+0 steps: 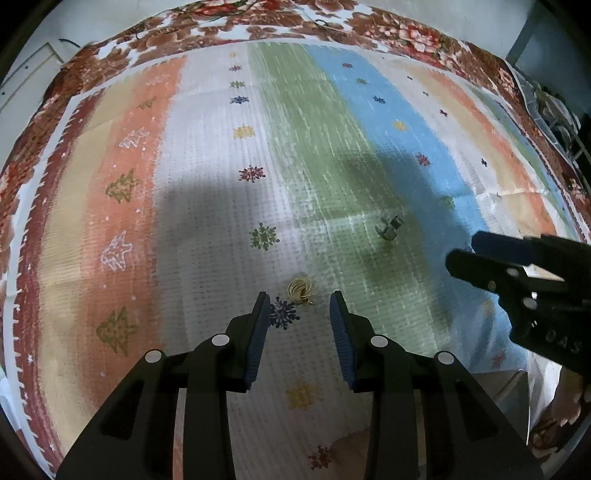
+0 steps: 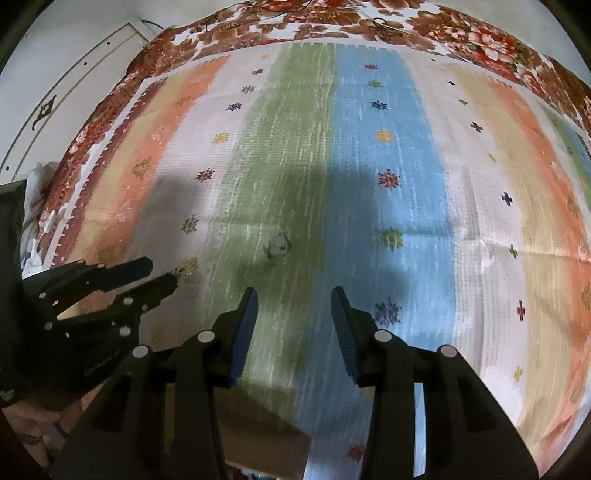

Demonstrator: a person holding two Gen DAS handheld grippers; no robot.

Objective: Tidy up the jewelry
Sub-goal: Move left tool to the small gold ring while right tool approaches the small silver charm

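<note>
A small gold coiled jewelry piece (image 1: 301,290) lies on the striped cloth just ahead of my open left gripper (image 1: 300,301), between its fingertips. A small silver jewelry piece (image 1: 388,227) lies farther ahead on the green stripe; it shows blurred in the right wrist view (image 2: 277,246). My right gripper (image 2: 293,295) is open and empty, short of the silver piece. The right gripper appears in the left wrist view (image 1: 465,254) to the right. The left gripper appears in the right wrist view (image 2: 162,275) at the left, beside the gold piece (image 2: 186,268).
A striped cloth (image 1: 207,206) with snowflake and tree motifs covers the surface, over a red floral cloth (image 1: 417,35) at the far edge. A white panel (image 2: 55,92) stands at the far left. Clutter (image 1: 554,118) sits off the right edge.
</note>
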